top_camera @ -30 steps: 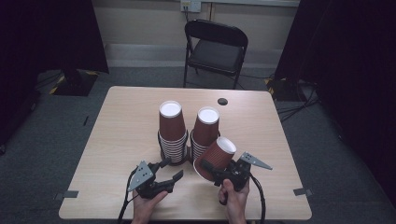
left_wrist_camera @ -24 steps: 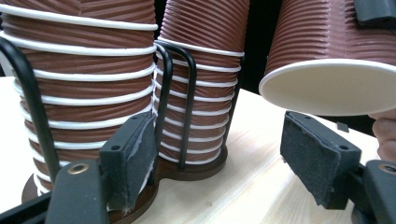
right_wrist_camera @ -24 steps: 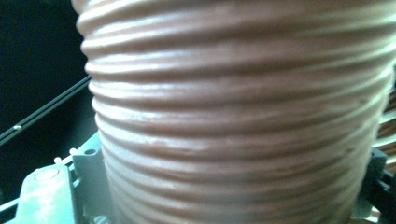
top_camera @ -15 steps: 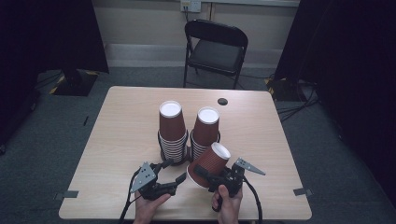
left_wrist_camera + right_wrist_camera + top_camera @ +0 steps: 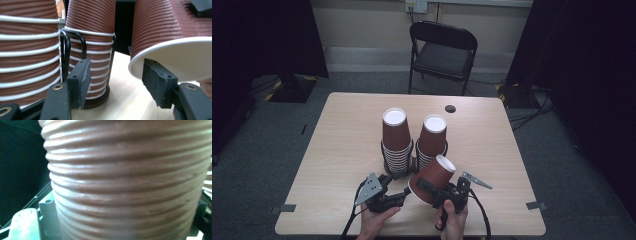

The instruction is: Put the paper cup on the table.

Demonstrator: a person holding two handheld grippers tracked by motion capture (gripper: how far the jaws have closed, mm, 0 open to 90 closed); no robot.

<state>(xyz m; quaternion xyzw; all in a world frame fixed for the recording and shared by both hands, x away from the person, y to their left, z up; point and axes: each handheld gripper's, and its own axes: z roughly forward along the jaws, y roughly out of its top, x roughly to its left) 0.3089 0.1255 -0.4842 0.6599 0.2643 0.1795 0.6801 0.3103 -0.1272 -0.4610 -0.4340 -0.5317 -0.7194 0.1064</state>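
Where the wooden worktop [image 5: 337,145] carries them, two stacks of ribbed brown cups [image 5: 396,142] stand side by side in a black wire holder [image 5: 65,47]. One loose cup [image 5: 432,180], tilted, sits clamped in the right hand-held gripper [image 5: 424,186] near the front edge. The left hand-held gripper [image 5: 408,190], jaws just closing yet parted and empty, is at that cup's white rim [image 5: 150,51].
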